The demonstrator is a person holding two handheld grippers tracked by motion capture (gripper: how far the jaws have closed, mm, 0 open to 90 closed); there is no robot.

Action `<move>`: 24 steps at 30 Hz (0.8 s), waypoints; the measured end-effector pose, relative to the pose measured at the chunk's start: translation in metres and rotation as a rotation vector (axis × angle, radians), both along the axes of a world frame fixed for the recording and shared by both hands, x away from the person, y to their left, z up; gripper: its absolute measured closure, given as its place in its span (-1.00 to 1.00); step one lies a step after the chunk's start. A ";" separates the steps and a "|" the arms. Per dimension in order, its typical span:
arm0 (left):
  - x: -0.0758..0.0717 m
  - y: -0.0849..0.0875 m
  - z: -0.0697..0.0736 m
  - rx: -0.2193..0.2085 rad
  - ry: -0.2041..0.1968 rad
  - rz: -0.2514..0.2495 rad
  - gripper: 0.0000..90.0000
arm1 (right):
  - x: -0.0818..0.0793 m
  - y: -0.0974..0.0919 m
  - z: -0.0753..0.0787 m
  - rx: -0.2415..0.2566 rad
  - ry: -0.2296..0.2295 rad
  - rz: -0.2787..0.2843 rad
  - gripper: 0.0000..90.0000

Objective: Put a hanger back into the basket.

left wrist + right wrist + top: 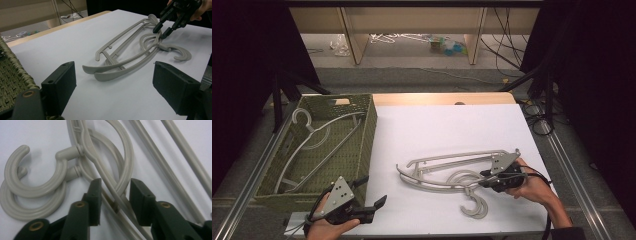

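Two grey plastic hangers [447,172] lie stacked on the white tabletop [437,130], hooks [474,205] toward the front edge. My right gripper [483,179] is down at their necks. In the right gripper view its jaws stand open [113,195] on either side of the top hanger's arm [100,167], just beyond the two hooks [37,187], without clamping it. My left gripper [373,191] hovers at the front left, open wide [117,87] and holding nothing. It faces the hangers [125,60], with the right gripper [162,31] beyond them.
A green woven basket [374,125] stands on the left of the table with grey hangers [319,145] inside. Metal rails [569,170] run along both table sides. Cables and clutter lie on the floor behind the table.
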State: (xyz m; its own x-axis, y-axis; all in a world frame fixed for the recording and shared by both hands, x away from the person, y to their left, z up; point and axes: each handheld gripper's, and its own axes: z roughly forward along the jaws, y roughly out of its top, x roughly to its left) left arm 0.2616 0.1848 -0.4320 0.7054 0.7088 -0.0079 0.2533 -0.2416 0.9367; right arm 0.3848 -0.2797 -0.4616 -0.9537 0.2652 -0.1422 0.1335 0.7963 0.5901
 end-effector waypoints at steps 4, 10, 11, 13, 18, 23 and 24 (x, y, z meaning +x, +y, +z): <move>0.001 0.000 -0.001 -0.005 0.006 -0.001 -0.58 | 0.001 -0.002 0.001 0.000 -0.025 0.049 0.55; 0.000 0.000 -0.001 0.001 0.011 0.001 -0.58 | 0.011 0.001 -0.004 0.007 -0.010 0.018 0.39; 0.000 0.000 -0.001 0.001 0.011 0.001 -0.58 | 0.011 0.001 -0.004 0.007 -0.010 0.018 0.39; 0.001 0.000 -0.001 -0.001 0.011 -0.001 -0.58 | 0.014 0.008 -0.006 -0.017 -0.015 0.011 0.37; 0.001 0.000 -0.001 -0.011 0.018 0.001 -0.57 | 0.015 0.014 -0.007 -0.053 -0.029 0.026 0.42; 0.001 -0.001 -0.002 -0.014 0.024 0.002 -0.57 | 0.014 0.015 -0.006 -0.077 -0.043 0.044 0.45; 0.001 0.000 -0.002 0.000 0.015 -0.003 -0.57 | 0.014 0.016 -0.003 -0.095 -0.065 0.060 0.47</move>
